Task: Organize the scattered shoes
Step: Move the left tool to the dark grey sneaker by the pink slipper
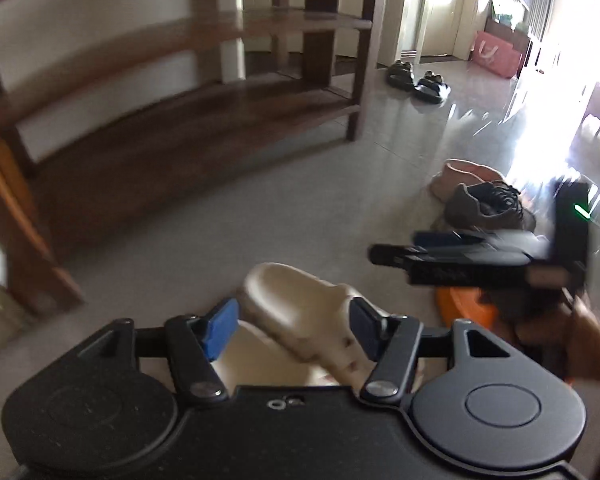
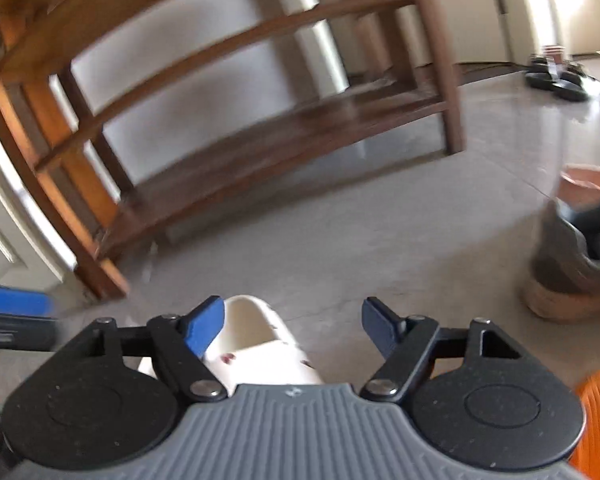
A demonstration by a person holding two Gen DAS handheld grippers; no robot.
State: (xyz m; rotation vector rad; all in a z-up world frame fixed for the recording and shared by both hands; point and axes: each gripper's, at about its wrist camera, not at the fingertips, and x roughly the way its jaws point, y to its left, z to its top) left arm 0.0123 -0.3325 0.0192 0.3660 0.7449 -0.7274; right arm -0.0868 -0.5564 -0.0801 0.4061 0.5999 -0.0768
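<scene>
A cream clog [image 1: 300, 312] is gripped by the left gripper [image 1: 292, 328] at lower centre; the right gripper [image 2: 292, 328] is spread, unclamped, over a white clog [image 2: 256, 344]. A slip is risked by the shallow edge hold.

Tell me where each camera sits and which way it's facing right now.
Left wrist: on the left tool, looking down along its fingers at a cream clog between them, shoe rack beyond; the right tool and a hand enter at right.
Right wrist: on the right tool, facing floor and shoe rack; a white clog sits between its open fingers; the left tool shows at left edge.
Shared: shoe rack, black sandals, brown sneaker.
</scene>
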